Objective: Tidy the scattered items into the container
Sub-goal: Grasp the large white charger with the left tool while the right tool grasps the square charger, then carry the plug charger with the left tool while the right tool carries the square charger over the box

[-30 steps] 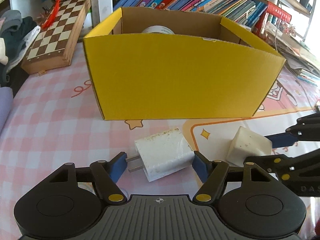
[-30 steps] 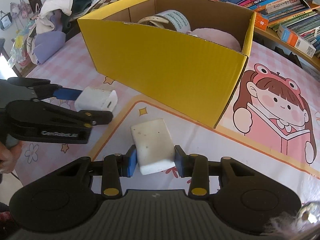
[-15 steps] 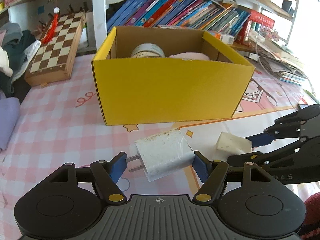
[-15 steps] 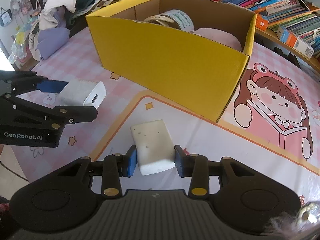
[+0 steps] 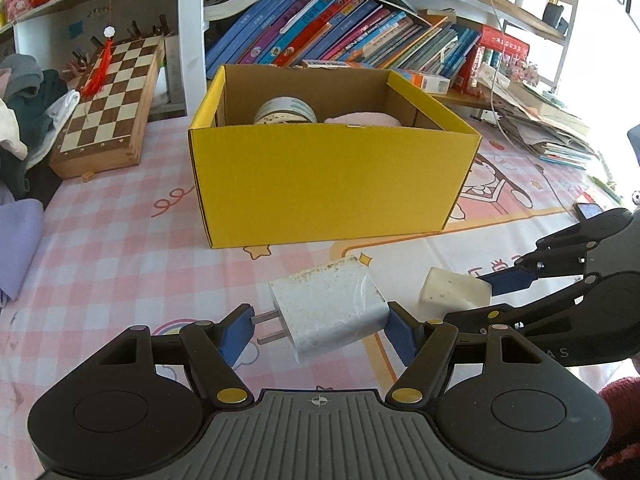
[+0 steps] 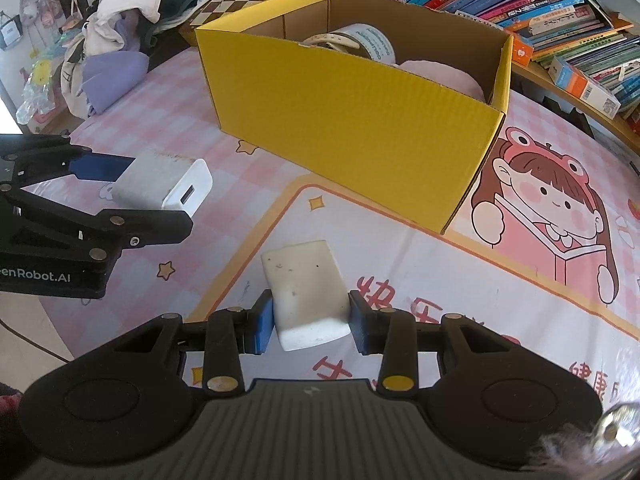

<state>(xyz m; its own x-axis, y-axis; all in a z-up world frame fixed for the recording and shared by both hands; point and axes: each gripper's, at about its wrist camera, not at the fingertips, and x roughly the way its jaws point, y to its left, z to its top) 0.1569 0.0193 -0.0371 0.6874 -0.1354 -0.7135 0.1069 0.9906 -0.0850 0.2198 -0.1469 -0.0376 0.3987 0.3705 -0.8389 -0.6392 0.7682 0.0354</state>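
My left gripper is shut on a white plug charger, prongs against the left pad, held above the table in front of the yellow cardboard box. In the right wrist view the same charger and left gripper appear at the left. My right gripper is shut on a white speckled block, also seen in the left wrist view as the block at the right. The box holds a tape roll and a pink cloth.
A chessboard case lies left of the box. A clothes pile sits at the far left edge. Books line the shelf behind, with stacked papers at the right. The pink checked tablecloth covers the table.
Both grippers have risen and drawn back from the box with their items still held. The box now looks smaller and its inside is visible.
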